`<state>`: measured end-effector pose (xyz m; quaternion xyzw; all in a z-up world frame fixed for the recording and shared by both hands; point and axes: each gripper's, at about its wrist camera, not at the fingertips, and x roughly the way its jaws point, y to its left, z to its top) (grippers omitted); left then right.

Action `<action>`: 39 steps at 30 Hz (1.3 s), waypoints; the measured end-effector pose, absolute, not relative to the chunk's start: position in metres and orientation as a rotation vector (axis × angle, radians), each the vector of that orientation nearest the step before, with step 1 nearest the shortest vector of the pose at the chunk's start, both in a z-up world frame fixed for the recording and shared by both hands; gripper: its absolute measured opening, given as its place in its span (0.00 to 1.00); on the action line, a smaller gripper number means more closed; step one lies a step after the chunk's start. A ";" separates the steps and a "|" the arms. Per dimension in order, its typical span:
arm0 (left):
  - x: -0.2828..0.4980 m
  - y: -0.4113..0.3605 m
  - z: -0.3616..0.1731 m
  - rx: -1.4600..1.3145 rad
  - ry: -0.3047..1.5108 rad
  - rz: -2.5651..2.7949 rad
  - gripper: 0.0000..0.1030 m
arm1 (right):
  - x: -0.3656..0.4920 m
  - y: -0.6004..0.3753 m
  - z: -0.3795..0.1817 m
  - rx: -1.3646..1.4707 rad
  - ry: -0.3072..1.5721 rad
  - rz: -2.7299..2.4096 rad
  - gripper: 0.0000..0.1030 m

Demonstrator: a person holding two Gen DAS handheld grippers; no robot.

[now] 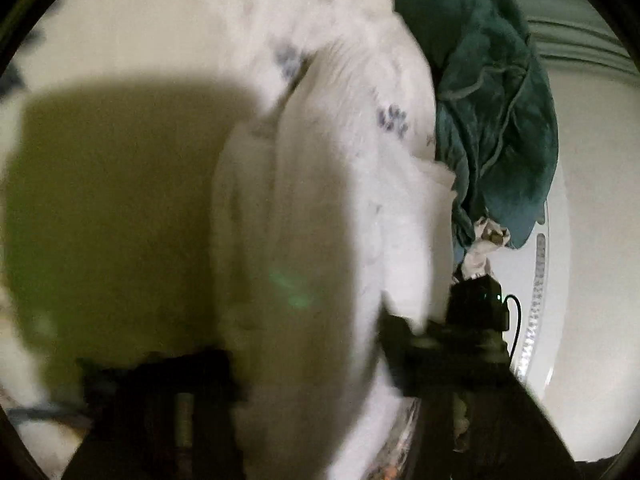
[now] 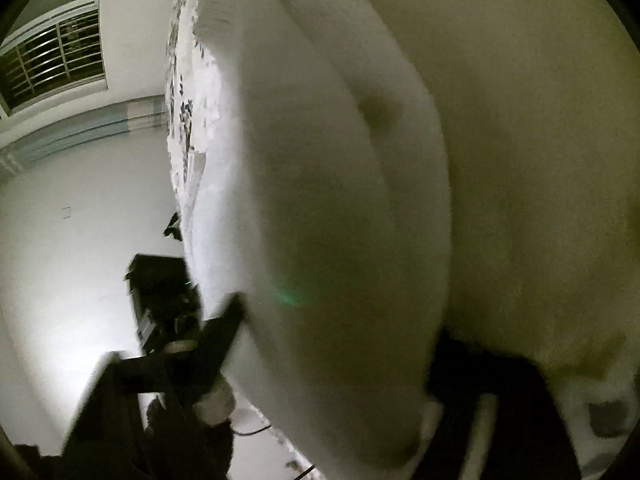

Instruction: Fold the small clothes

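Note:
A white garment (image 1: 304,208) fills the middle of the left wrist view, blurred and close to the lens. It runs down between the two dark fingers (image 1: 168,396) of my left gripper (image 1: 316,364), which is shut on it. The same white garment (image 2: 332,200) bulges across the right wrist view and passes between the fingers (image 2: 224,332) of my right gripper (image 2: 336,352), which is shut on it. The cloth hides most of both grippers' fingertips.
A teal towel or garment (image 1: 492,104) lies heaped at the upper right in the left wrist view. White bedding with blue paw prints (image 1: 392,118) lies under the clothes. The other gripper (image 1: 476,304) shows beside the cloth. A barred window (image 2: 52,56) and white wall are at left.

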<state>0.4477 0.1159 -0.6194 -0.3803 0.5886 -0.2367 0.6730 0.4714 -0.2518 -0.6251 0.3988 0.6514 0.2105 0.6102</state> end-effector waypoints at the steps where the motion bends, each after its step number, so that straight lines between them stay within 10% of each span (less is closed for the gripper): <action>1: 0.448 0.115 -0.613 -0.835 1.307 -0.525 0.30 | 0.471 -0.251 -0.622 0.926 1.493 0.481 0.43; 20: 0.553 0.215 -0.490 -0.785 1.040 -0.437 0.28 | 0.602 -0.150 -0.467 0.692 1.229 0.588 0.34; 39: 0.589 0.273 -0.579 -0.680 1.207 -0.232 0.45 | 0.676 -0.059 -0.584 0.521 1.399 0.427 0.51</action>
